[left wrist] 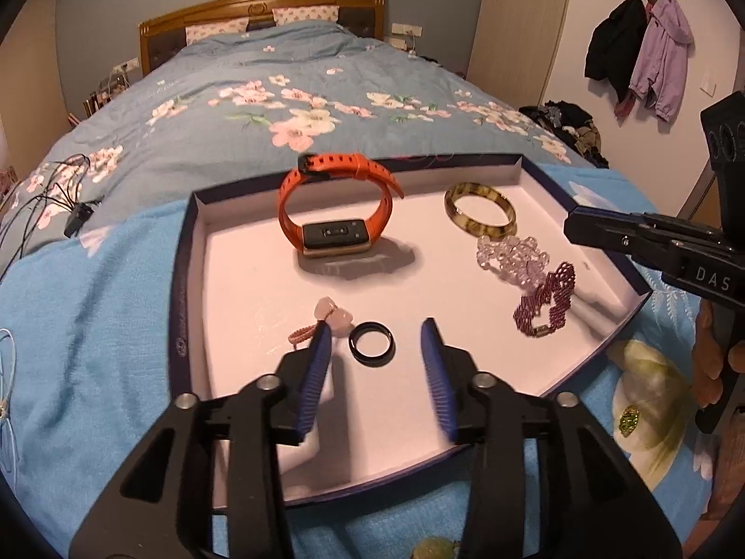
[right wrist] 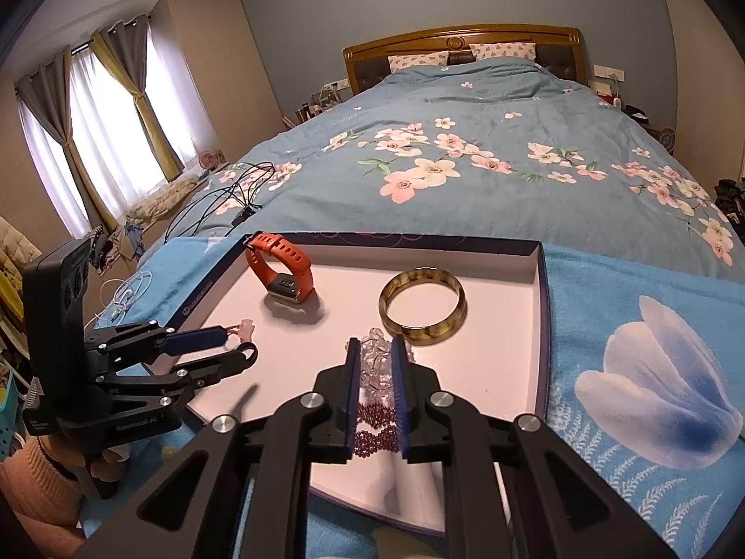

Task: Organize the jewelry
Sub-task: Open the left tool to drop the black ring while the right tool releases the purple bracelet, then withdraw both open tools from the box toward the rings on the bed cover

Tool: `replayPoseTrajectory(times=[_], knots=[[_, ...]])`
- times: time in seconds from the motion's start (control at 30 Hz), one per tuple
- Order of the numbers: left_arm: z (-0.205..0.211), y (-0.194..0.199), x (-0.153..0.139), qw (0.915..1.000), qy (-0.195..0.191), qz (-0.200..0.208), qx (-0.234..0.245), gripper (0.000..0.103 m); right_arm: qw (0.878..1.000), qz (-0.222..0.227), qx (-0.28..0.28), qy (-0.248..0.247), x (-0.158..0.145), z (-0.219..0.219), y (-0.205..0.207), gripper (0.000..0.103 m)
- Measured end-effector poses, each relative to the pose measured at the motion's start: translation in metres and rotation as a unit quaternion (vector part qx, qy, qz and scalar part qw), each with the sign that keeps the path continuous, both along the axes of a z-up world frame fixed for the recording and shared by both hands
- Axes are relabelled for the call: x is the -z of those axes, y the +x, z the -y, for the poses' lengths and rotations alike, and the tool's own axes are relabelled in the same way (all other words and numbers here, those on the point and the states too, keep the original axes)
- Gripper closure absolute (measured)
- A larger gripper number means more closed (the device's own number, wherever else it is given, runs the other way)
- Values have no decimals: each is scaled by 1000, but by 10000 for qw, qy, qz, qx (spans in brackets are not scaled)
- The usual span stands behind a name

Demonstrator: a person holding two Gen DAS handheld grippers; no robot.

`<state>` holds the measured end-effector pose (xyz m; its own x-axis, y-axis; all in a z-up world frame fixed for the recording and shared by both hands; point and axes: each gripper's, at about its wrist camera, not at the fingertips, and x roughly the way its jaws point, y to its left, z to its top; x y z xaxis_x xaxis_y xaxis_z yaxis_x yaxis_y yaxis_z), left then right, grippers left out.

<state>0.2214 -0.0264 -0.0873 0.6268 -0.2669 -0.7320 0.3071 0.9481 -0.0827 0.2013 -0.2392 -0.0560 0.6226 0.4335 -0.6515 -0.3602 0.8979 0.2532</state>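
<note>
From my left wrist camera: my left gripper [left wrist: 379, 333] stands spread over the white tray [left wrist: 242, 279], the black ring [left wrist: 372, 342] lying free between its pads beside a pink charm [left wrist: 333, 316] at nine o'clock. The orange watch [left wrist: 337, 207] stands at twelve.

From my right wrist camera: my right gripper [right wrist: 376, 349], fingers narrowly parted, straddles the clear bead bracelet [right wrist: 375, 375] and purple bead bracelet [right wrist: 375, 438]; whether it pinches them I cannot tell. The amber bangle [right wrist: 423, 303] lies at one o'clock.
</note>
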Motion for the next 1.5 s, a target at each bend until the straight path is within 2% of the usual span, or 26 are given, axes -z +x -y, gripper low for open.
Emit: replayPoseTrajectory(times=[0.17, 0.23, 0.4, 0.6, 0.73, 1.03, 1.5], knots=[[-4, -13, -16, 9996, -42, 280, -21, 54, 9999, 115, 30, -2, -6, 5, -12, 78], [-5, -19, -23, 9991, -40, 410, -39, 47, 9998, 177, 35, -42, -9, 6, -18, 77], [-14, -41, -42, 9975, -64, 700, -109, 40, 9996, 276, 15, -30, -14, 12, -35, 71], [-24, -75, -55, 9951, -27, 981, -106, 38, 9989, 452, -11, -152, -19, 13, -62, 66], [-26, -96, -55, 9940, 105, 1088, -42, 33, 9988, 454, -69, -183, -16, 13, -77, 63], [-37, -128, -46, 9942, 235, 1052, 28, 31, 9991, 236, -69, -353, 2, 13, -100, 63], [-33, -158, -15, 9981, 187, 474, 348, 30, 9985, -69, -244, -479, 23, 3, -114, 63]])
